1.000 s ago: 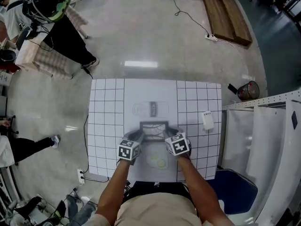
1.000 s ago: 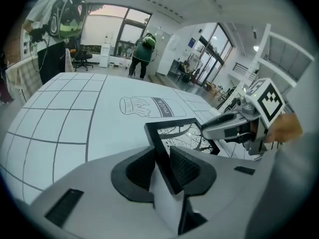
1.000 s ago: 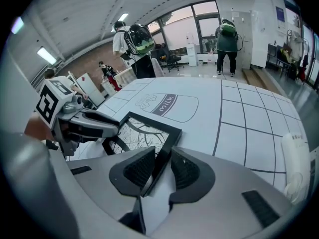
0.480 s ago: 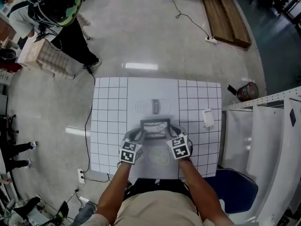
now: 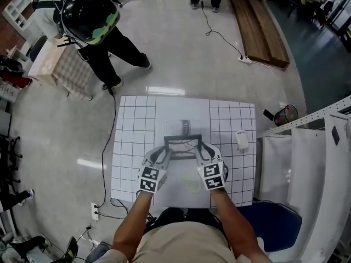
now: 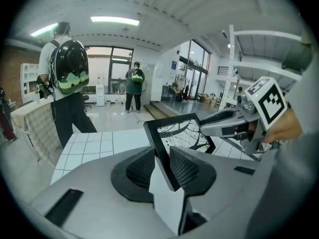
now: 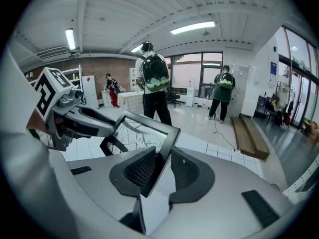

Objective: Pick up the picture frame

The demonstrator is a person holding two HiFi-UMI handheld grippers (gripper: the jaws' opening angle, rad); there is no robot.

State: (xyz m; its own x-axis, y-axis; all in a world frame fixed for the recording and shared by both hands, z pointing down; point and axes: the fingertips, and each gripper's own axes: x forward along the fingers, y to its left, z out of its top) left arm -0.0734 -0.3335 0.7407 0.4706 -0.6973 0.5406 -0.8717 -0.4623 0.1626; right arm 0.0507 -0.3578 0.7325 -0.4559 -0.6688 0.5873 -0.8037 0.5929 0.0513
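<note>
**Both grippers clamp the picture frame over the desk**

The black rectangular picture frame (image 5: pixel 181 143), with a line drawing of bare branches behind its glass, is held between the two grippers above the plain white middle strip of the white grid-printed desk (image 5: pixel 129 126). The left gripper (image 5: pixel 164 154) has its jaws closed on the frame's left edge. In the left gripper view, the dark bar of the picture frame (image 6: pixel 180 129) runs down between the two ribbed pads of the left gripper (image 6: pixel 162 167), which press it from both sides. The right gripper (image 5: pixel 199 153) grips the opposite edge in the same way. In its own view the right gripper (image 7: pixel 158 169) is clamped on the side bar of the picture frame (image 7: pixel 141 132).

Each view also shows the other tool across the frame: the right gripper (image 6: pixel 205 129) and the left gripper (image 7: pixel 108 131). The frame stands tilted, its far edge raised. Whether its near edge touches the desk cannot be told.

A small white rectangular device (image 5: pixel 242 139) lies on the desk's right grid, well apart from the frame. Beyond the desk, a person in a black helmet (image 5: pixel 89 14) stands on the grey floor, and long brown wooden planks (image 5: pixel 262 22) lie further off.
</note>
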